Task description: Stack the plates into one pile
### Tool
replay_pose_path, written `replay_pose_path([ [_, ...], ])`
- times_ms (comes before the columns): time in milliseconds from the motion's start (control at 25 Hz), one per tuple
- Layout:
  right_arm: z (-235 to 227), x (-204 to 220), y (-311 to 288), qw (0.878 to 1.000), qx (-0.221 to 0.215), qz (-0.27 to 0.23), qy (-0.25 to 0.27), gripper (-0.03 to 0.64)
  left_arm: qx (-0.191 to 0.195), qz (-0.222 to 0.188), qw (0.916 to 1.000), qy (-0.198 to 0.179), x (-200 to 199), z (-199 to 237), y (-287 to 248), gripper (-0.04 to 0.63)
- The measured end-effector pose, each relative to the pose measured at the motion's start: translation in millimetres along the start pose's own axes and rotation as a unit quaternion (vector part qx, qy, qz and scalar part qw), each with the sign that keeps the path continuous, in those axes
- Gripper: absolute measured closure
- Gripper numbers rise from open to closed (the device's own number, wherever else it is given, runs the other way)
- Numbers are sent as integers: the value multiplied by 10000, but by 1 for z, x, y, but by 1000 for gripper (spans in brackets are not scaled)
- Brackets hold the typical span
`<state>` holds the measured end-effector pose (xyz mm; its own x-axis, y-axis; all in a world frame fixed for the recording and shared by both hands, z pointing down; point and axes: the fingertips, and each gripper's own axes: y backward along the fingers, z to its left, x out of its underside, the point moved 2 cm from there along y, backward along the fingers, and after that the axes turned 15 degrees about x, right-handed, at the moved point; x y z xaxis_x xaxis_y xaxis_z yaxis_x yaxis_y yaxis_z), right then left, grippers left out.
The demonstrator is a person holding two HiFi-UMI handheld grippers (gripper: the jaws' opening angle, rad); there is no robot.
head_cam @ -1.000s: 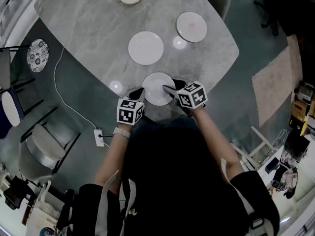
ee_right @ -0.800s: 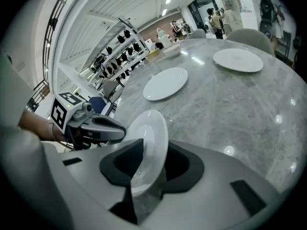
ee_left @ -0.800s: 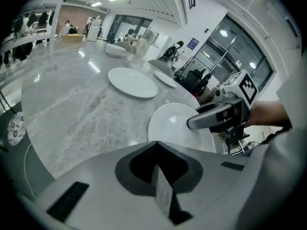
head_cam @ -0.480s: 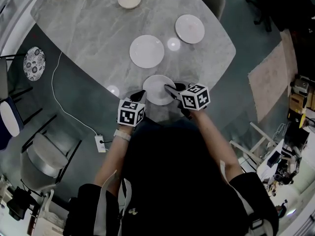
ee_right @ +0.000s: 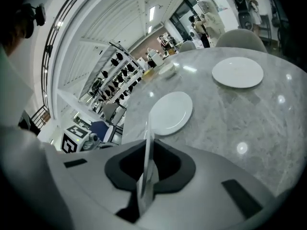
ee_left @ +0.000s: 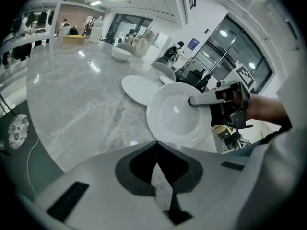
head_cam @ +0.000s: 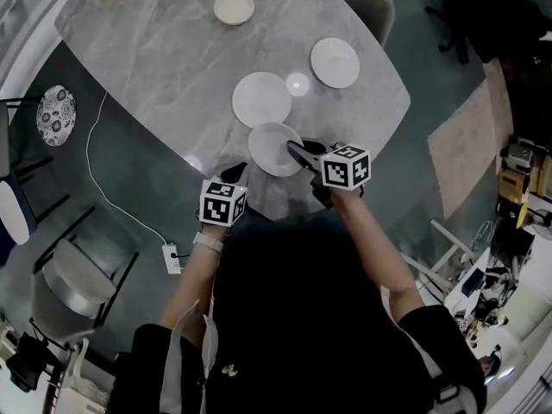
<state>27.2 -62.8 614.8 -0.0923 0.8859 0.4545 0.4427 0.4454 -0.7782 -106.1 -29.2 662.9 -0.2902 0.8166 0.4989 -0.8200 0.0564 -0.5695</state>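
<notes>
The right tongs (head_cam: 297, 152) had just been closing and were clamped on the rim of a round white ceramic plate (head_cam: 272, 147), at the side of the plate nearest the person's right hand. In the right gripper view that rim stood edge-on as a thin white line (ee_right: 147, 143) between the two jaws of the right tongs (ee_right: 146, 164). The left gripper view showed the same plate (ee_left: 175, 116) tilted, its shallow hollow turned toward the camera, with one pale finger (ee_left: 206, 98) of the right tongs lying across its upper rim. The plate hung by the near edge of the grey marble counter (head_cam: 155, 50), just short of a second white plate (head_cam: 261, 99) lying flat toward the counter's middle. A third white plate (head_cam: 335, 62) lay flat nearer the right edge, and a small cream dish (head_cam: 234, 8) sat by the far edge. The left tongs (head_cam: 235, 171) were closed on nothing at the counter's near edge, just left of the held plate and not touching it; their jaws (ee_left: 157, 169) met tip to tip.
</notes>
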Motion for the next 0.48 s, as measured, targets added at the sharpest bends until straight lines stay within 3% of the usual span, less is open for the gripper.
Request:
replay_pose_path([
  [480, -17, -68, -14, 9972, -431, -360, -489, 583, -592, -430, 9963, 449, -5, -3, 10, 587],
])
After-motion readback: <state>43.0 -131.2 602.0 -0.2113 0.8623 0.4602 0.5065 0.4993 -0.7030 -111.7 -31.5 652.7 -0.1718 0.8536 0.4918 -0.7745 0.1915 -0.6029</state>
